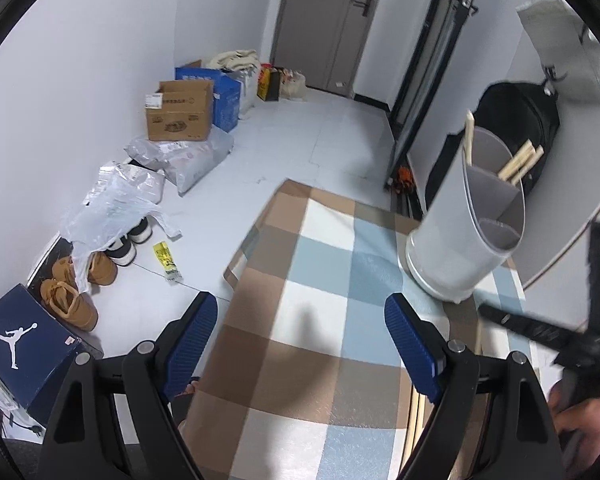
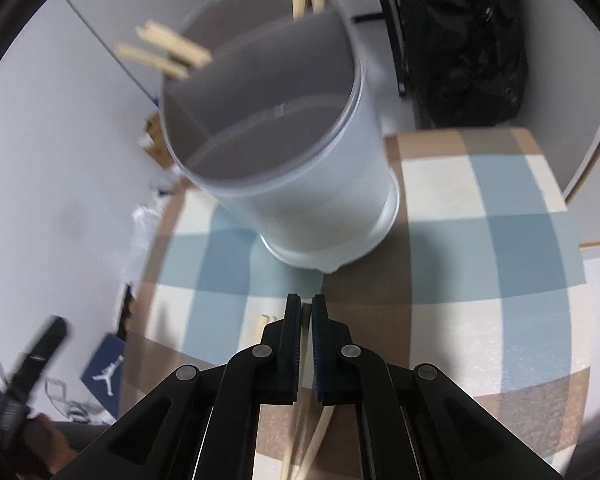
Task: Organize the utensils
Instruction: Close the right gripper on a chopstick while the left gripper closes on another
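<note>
A checked cloth (image 1: 320, 320) in blue, white and brown is covering the worktop, and the white utensil holder (image 1: 466, 216) is being kept on it, wooden chopsticks (image 1: 520, 162) resting inside. The left claw (image 1: 300, 344) is being held spread and empty. A chopstick (image 2: 305, 344) is being pinched by the pressed-together right claw (image 2: 306, 308), just before the holder.

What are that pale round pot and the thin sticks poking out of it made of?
The pot looks like matte light-grey plastic: smooth, even walls with moulded dividers inside. The sticks look like unfinished wood or bamboo, pale tan with squared ends, likely chopsticks. Blur leaves the grain unclear.
</note>
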The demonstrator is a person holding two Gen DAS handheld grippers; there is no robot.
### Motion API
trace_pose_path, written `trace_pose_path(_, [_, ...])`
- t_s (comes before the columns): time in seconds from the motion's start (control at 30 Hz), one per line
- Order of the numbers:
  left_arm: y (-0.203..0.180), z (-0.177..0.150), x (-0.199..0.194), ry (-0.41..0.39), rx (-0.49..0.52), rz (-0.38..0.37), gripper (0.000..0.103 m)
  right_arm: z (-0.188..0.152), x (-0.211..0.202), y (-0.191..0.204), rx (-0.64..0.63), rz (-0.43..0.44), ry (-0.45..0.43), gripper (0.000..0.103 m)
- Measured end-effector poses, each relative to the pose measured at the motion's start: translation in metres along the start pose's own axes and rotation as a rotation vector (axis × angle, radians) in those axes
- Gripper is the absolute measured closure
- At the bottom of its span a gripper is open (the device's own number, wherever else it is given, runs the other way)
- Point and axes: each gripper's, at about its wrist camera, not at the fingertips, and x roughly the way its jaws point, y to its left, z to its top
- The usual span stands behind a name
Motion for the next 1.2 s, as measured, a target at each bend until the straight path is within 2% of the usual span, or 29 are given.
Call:
trace_pose_path(0.23, [-0.035,-0.013,0.023,0.132,0.106,-0.054,0.021,0.009,-0.056,-0.005,-0.043,0.102,-0.213,0.099])
trace_pose_path(0.33, [-0.055,-0.018,0.032,0.175,0.174,-0.034,0.021,0.010,-0.069,-0.001,-0.090,0.122,-0.299,0.099])
trace_pose_path(0.57, [-0.084,-0.022,0.050,0.243,0.261,-0.002,0.021,0.017,-0.100,0.009,-0.242,0.184,-0.454,0.099])
trace_pose_path(0.67, [-0.087,-0.023,0.057,0.271,0.272,0.017,0.021,0.015,-0.105,0.014,-0.283,0.203,-0.477,0.099])
trace_pose_path(0.73, [-0.086,-0.022,0.062,0.285,0.267,0.028,0.025,0.015,-0.104,0.014,-0.299,0.211,-0.476,0.099])
trace_pose_path(0.97, [-0.091,-0.018,0.072,0.304,0.255,0.044,0.028,0.018,-0.105,0.006,-0.275,0.222,-0.487,0.099])
trace_pose_path(1.1, [-0.100,-0.019,0.083,0.341,0.273,0.055,0.040,0.016,-0.112,0.003,-0.271,0.221,-0.515,0.099])
trace_pose_path(1.2, [-0.102,-0.020,0.084,0.341,0.291,0.074,0.040,0.014,-0.116,0.003,-0.280,0.221,-0.528,0.099])
